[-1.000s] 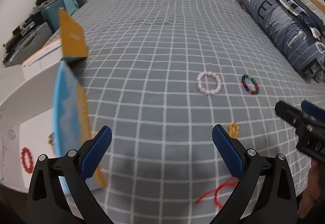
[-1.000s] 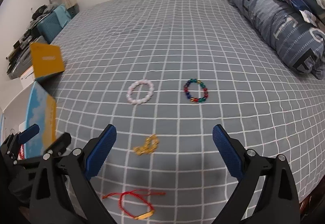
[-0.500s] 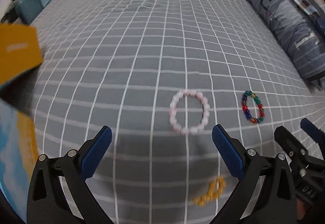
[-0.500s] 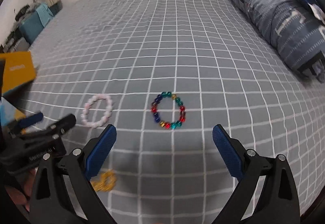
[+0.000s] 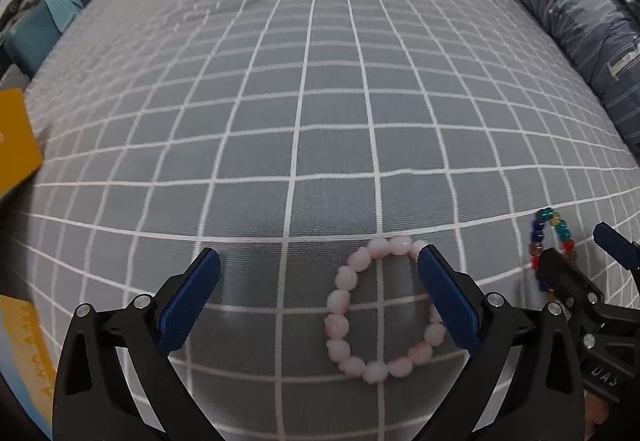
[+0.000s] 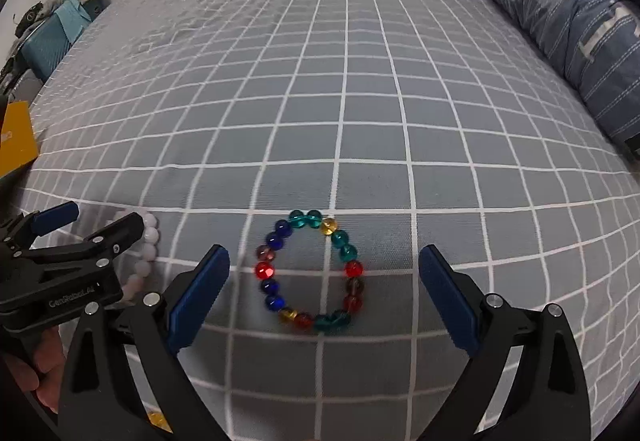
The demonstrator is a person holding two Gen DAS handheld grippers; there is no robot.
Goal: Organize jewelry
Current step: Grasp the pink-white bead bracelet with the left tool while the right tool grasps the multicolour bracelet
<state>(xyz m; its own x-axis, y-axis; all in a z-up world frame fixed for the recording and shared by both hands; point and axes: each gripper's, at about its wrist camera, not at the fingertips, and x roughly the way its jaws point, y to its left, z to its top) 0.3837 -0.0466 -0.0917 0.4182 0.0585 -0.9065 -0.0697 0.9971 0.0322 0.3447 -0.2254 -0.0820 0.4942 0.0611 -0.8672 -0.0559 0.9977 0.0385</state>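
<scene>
Both tools spread wide: left tool [image 5: 318,297] straddling pink bracelet [image 5: 382,307], right tool [image 6: 324,293] framing multicoloured bracelet [image 6: 310,271], positioned for pickup.

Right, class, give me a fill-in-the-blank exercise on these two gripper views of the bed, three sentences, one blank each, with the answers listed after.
1. The bracelet lying between the open fingers of the right gripper is the ______ bracelet.
2. The pink bracelet lies partly behind the ______ finger of the left gripper.
3. Both bracelets rest on a grey bedspread patterned with white ______.

Missing words: multicoloured; right; grid lines
</scene>
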